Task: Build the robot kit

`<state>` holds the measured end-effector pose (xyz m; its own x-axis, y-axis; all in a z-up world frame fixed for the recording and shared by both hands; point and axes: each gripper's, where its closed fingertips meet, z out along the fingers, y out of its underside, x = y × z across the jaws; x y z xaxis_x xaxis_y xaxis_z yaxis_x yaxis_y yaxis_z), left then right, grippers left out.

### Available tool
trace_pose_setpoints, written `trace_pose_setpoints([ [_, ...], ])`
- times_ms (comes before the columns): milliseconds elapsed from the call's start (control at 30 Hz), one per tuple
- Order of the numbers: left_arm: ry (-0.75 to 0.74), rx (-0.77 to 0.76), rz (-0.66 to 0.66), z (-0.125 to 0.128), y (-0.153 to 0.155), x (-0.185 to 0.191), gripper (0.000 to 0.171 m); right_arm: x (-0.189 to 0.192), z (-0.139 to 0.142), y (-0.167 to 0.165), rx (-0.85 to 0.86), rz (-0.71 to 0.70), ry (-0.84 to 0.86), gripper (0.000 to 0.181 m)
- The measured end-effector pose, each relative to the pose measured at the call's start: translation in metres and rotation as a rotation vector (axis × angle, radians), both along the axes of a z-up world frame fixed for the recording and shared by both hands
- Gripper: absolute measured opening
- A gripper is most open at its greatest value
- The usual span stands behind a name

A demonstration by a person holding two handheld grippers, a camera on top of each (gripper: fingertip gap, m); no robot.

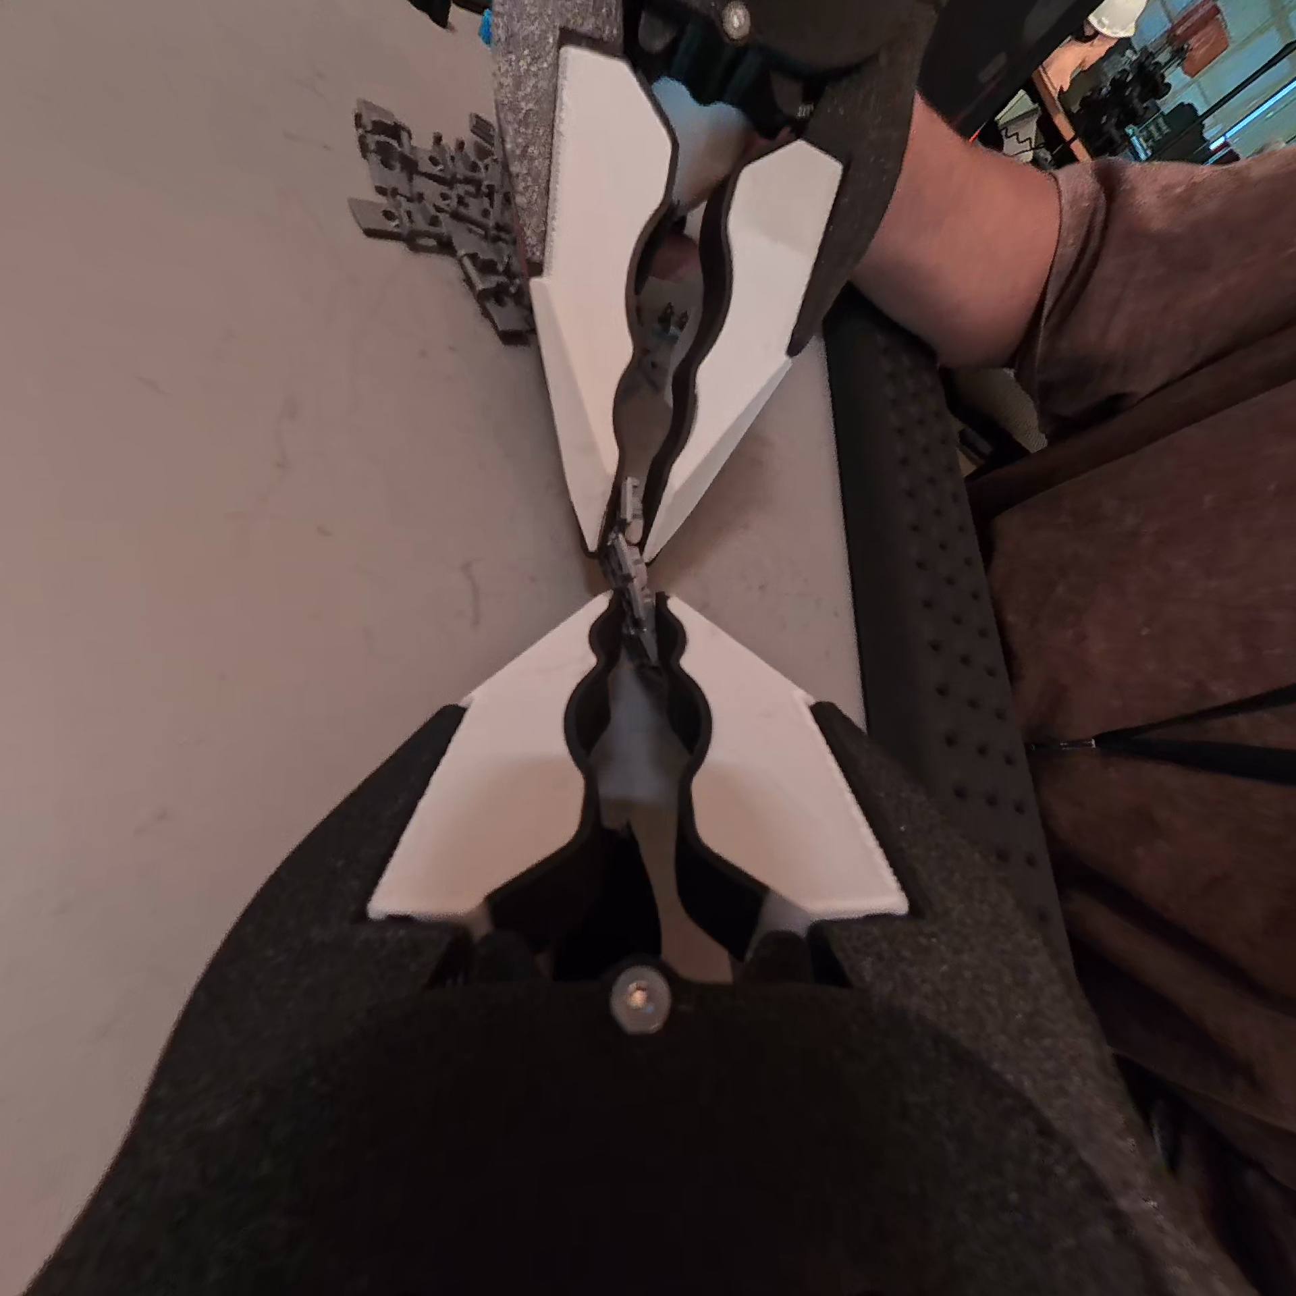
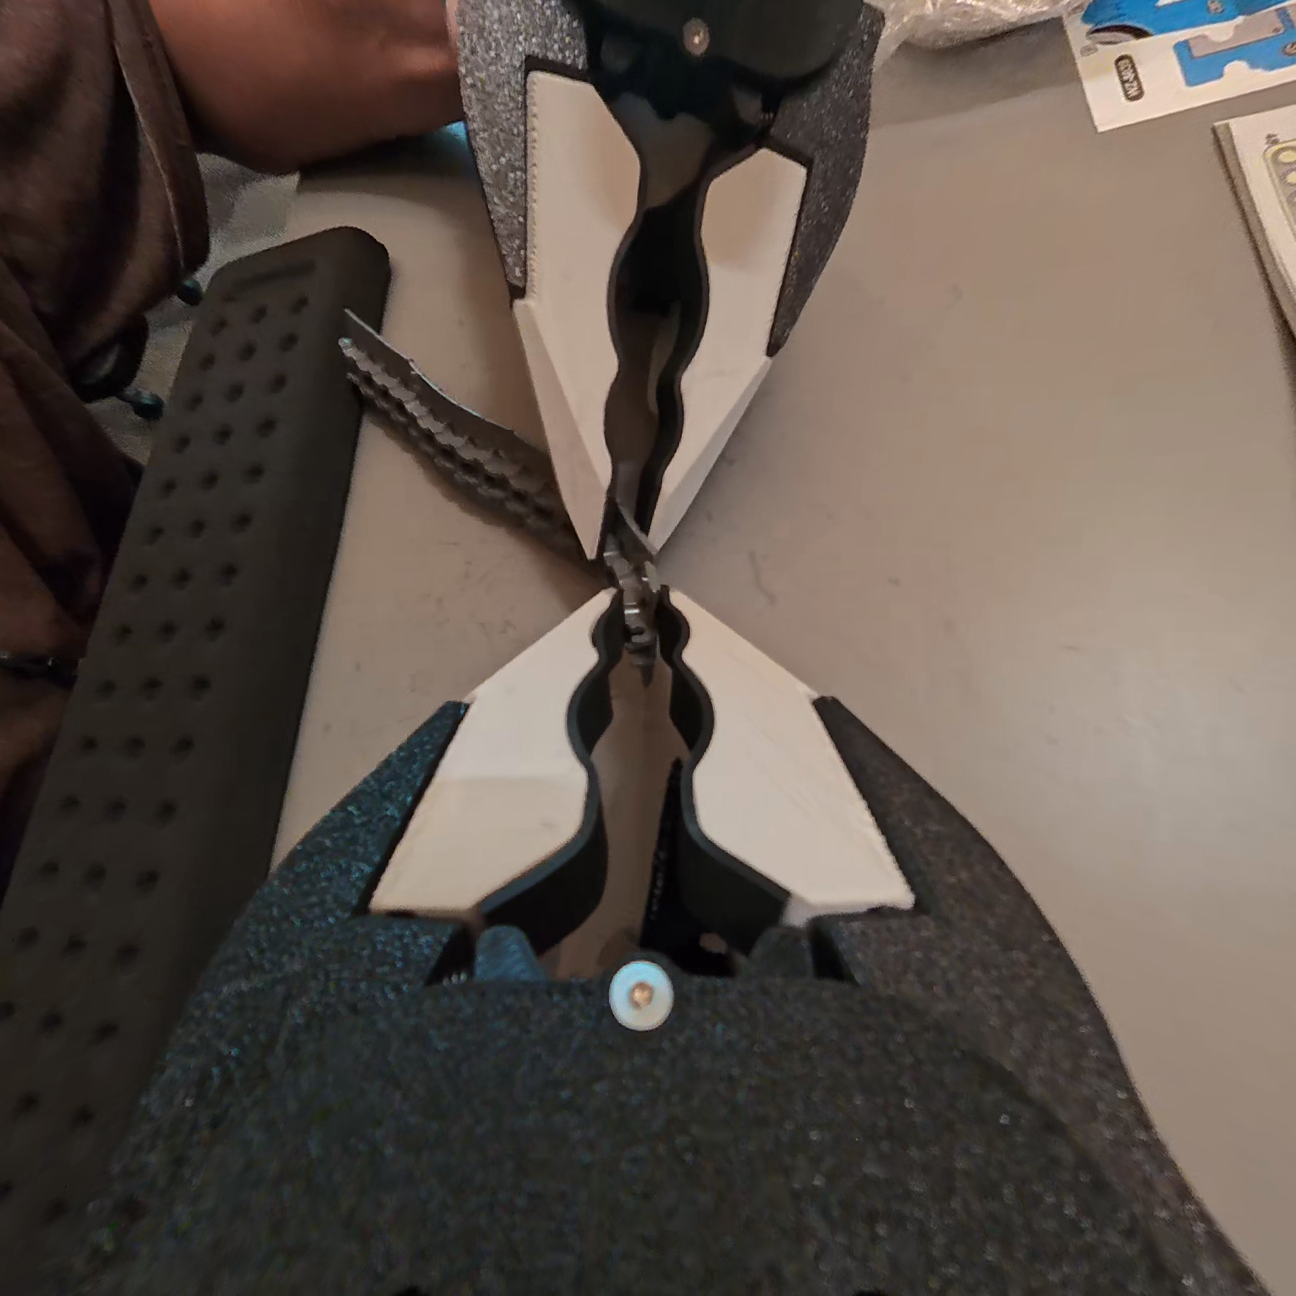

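Note:
The two grippers meet tip to tip over a beige table. My left gripper (image 1: 637, 606) is shut on a short chain of small grey links (image 1: 629, 561). My right gripper (image 1: 624, 536), opposite it, is shut on the chain's other end. In the right wrist view, my right gripper (image 2: 635, 603) is at the bottom and my left gripper (image 2: 626, 536) at the top, with the grey links (image 2: 633, 574) between them. A longer strip of grey toothed links (image 2: 449, 435) runs from the left up to the tips. I cannot tell whether it joins the held links.
A black perforated pad (image 2: 175, 596) lies along the table edge and also shows in the left wrist view (image 1: 933, 561). A pile of loose grey parts (image 1: 442, 203) lies beyond. Printed sheets with blue pictures (image 2: 1192, 70) and a booklet (image 2: 1262, 210) lie far right. A brown-sleeved arm (image 1: 1122, 280) is close. My two grippers' fingertips are within a few centimetres of each other.

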<state>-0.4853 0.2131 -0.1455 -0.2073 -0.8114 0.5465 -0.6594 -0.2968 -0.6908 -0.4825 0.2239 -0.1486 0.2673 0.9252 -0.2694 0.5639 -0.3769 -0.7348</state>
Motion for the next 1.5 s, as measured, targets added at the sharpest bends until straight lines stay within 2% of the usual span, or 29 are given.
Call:
trace_pose_setpoints([
  [200,-0.017,0.04,-0.047,0.001,-0.008,-0.003,0.008,-0.004,0.001,-0.008,-0.079,0.028,0.039,0.009],
  [333,-0.091,0.099,-0.086,0.01,-0.015,-0.002,0.008,-0.005,0.012,-0.017,-0.177,0.067,0.152,0.01],
  [633,-0.178,0.085,-0.109,0.024,-0.02,-0.002,0.008,-0.006,0.028,-0.023,-0.182,0.085,0.216,0.008],
  [733,-0.107,0.05,-0.102,0.015,-0.019,-0.001,0.008,-0.006,0.018,-0.023,-0.156,0.08,0.149,0.008],
  [900,-0.135,-0.078,-0.051,0.025,-0.012,0.003,0.016,-0.003,0.021,-0.014,-0.067,0.042,0.084,0.008],
  [1133,-0.141,-0.07,-0.006,0.026,-0.008,0.009,0.014,0.001,0.021,-0.011,0.003,0.008,0.013,0.009],
  [1300,-0.148,0.023,0.093,0.025,0.002,0.018,0.013,0.009,0.021,-0.002,0.05,-0.052,-0.032,0.009],
  [1500,-0.172,0.241,0.181,0.031,0.014,0.021,0.017,0.015,0.01,0.001,0.048,-0.078,-0.085,0.009],
])
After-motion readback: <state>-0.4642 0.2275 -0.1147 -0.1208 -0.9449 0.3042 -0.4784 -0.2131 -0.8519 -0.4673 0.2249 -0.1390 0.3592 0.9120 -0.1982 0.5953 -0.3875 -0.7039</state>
